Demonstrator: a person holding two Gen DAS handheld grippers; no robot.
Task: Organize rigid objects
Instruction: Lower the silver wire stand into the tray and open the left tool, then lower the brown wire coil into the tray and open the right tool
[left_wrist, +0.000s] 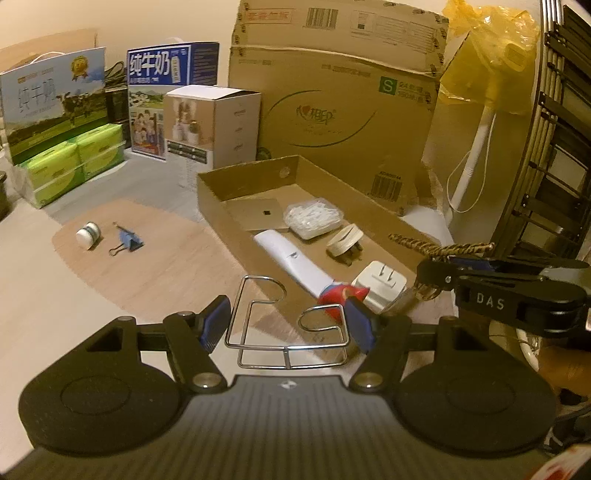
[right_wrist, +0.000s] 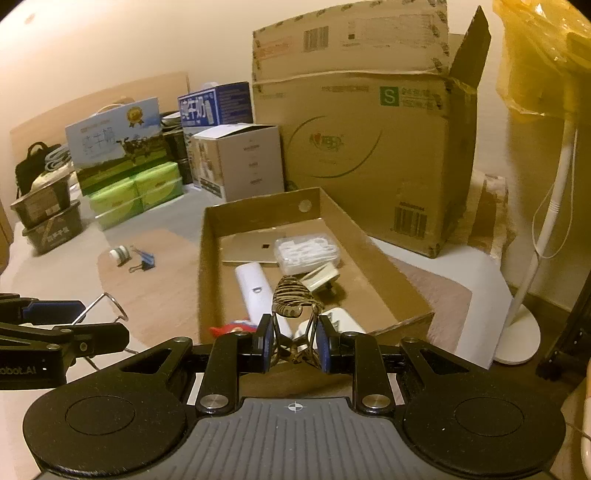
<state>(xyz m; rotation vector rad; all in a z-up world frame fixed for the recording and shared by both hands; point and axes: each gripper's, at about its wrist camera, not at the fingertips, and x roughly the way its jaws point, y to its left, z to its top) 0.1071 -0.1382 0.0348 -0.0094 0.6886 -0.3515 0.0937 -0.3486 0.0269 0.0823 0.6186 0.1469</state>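
Observation:
My left gripper (left_wrist: 288, 325) is shut on a chrome wire holder (left_wrist: 284, 345), pressing its sides between the blue pads (left_wrist: 216, 323). My right gripper (right_wrist: 293, 341) is shut on a brown-and-black striped hair clip (right_wrist: 293, 297), whose curved top sticks out above the fingers. Both hang near the front end of an open cardboard tray (right_wrist: 258, 212). Inside the tray lie a white remote-like stick (left_wrist: 291, 258), a clear box of white pieces (left_wrist: 314, 218), a round beige plug (left_wrist: 345, 242), a white charger (left_wrist: 380, 284) and a red-and-blue toy (left_wrist: 334, 295). The right gripper (left_wrist: 432, 269) shows at the right of the left wrist view.
A small white jar (left_wrist: 88, 234) and a blue binder clip (left_wrist: 127, 242) lie on a wooden mat (left_wrist: 155, 258) left of the tray. Behind stand a large cardboard box (left_wrist: 343, 110), milk cartons (left_wrist: 162, 96), green packs (left_wrist: 74, 162) and a white lamp stand (right_wrist: 517, 332).

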